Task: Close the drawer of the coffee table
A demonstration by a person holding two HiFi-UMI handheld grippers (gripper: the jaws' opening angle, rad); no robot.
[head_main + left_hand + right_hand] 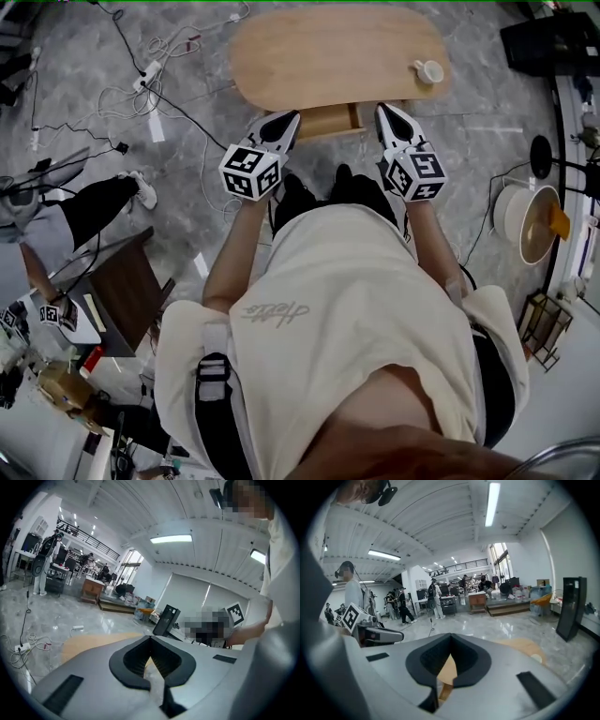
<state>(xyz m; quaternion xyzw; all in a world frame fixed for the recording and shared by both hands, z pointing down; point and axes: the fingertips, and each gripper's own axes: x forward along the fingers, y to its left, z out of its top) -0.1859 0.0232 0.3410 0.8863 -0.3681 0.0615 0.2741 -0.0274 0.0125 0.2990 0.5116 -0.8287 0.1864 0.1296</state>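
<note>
Looks like a big open robotics lab or workshop hall rather than a home. Shows in the polished grey stone floor (478,94) around the coffee table (337,56), strewn left of the coffee table with loose cables (127,94) and a white power strip (148,71). Shows too, well beyond the coffee table, in worktops (446,603) loaded with equipment, standing people (403,604), a railed mezzanine (459,566), and long strip lights (492,503) on a white ribbed ceiling (440,522).
</note>
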